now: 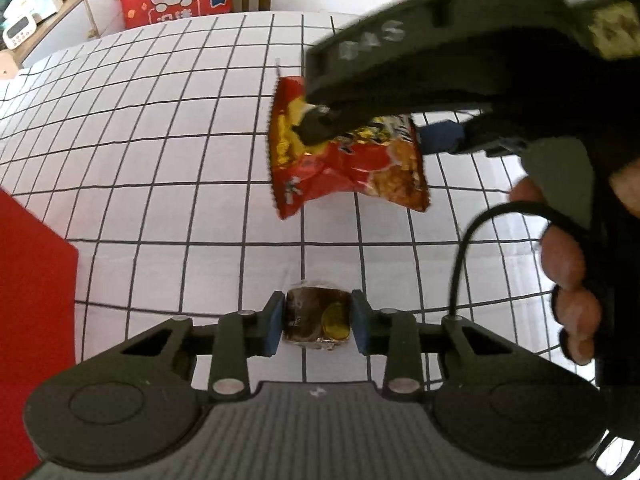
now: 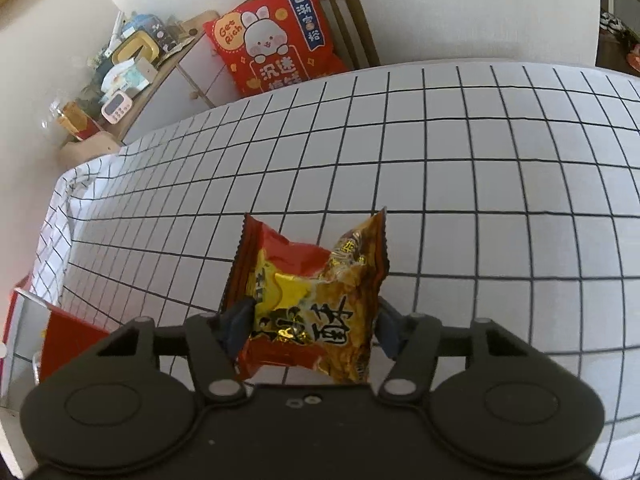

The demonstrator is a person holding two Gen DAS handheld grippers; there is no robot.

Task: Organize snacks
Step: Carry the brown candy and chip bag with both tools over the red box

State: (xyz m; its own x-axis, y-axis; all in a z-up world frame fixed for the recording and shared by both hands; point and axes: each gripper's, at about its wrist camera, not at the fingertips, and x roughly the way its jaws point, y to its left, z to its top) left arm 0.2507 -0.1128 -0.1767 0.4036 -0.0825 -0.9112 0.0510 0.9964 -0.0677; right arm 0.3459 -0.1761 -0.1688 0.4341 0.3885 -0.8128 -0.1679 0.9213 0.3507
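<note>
My left gripper (image 1: 318,322) is shut on a small brown wrapped snack with a gold sticker (image 1: 316,318), held above the grid-patterned tablecloth (image 1: 160,160). My right gripper (image 2: 310,324) is shut on a red and gold snack packet (image 2: 312,300) and holds it in the air. In the left wrist view the same packet (image 1: 348,164) hangs from the right gripper (image 1: 320,120), ahead of and above the left gripper. A red box (image 2: 68,340) lies at the table's left edge, and it also shows in the left wrist view (image 1: 28,300).
A red rabbit cushion (image 2: 276,40) rests on a wooden chair (image 2: 348,8) beyond the table's far edge. A cluttered sideboard (image 2: 132,76) stands at the far left. The white grid cloth (image 2: 480,160) covers the table.
</note>
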